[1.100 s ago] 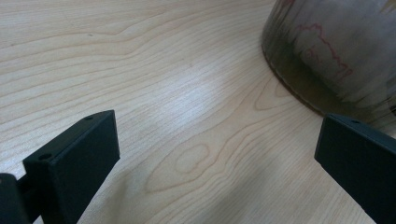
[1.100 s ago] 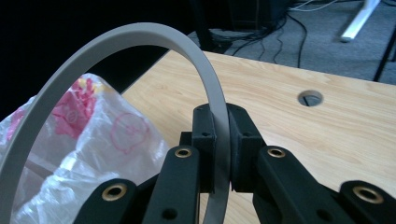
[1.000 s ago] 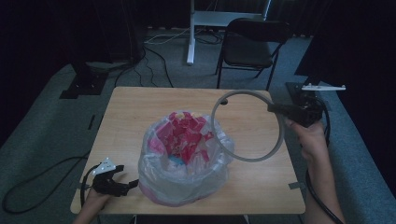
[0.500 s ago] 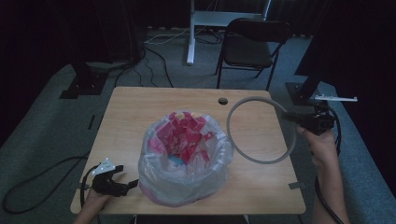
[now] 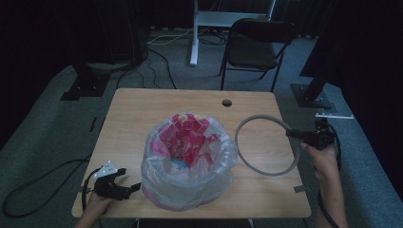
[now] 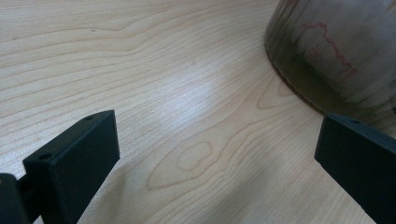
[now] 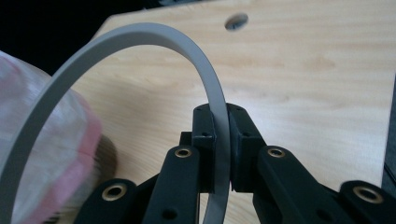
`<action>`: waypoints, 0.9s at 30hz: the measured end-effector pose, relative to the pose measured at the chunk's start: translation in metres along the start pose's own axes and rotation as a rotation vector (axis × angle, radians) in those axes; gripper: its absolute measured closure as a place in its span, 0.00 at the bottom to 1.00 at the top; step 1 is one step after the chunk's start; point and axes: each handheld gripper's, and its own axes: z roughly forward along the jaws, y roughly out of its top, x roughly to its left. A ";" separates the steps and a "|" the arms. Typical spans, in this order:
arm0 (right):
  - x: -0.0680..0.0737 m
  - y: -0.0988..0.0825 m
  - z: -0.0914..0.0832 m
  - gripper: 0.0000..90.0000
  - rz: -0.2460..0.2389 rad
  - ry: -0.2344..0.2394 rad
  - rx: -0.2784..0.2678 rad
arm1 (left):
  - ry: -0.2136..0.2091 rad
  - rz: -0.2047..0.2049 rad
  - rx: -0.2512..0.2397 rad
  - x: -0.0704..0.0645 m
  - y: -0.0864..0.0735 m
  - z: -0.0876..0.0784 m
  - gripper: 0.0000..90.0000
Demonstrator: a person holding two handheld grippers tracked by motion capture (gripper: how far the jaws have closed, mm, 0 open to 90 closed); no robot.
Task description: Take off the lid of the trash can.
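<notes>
My right gripper (image 7: 219, 144) pinches the grey ring (image 5: 266, 145) thinly, beside the bag-lined bin (image 5: 187, 161); it could twist loose or snag the plastic. My left gripper (image 5: 124, 188) rests wide open, empty.

Your tabletop (image 5: 142, 118) carries a bin (image 5: 190, 164) lined with a bag, standing at the middle toward your near edge. Your left gripper (image 5: 135, 187) rests on the tabletop at the near left corner, just left of the bin, jaws set wide with bare tabletop between them. Your right gripper (image 5: 290, 134) sits at the right edge, jaws pinching the rim of a ring (image 5: 244, 159). The ring lies just right of the bin, over the tabletop. A hole (image 5: 226, 102) sits at the far edge, behind the bin. A chair (image 5: 254, 45) stands on the floor beyond the tabletop.
</notes>
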 end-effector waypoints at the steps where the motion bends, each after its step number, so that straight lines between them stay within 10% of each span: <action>1: -0.003 -0.004 0.004 0.92 0.005 -0.005 0.012 | 0.000 0.000 0.001 0.000 0.000 0.000 0.00; 27: -0.034 -0.058 0.068 0.92 0.091 -0.043 0.150 | 0.003 -0.008 0.000 0.001 -0.001 -0.001 0.00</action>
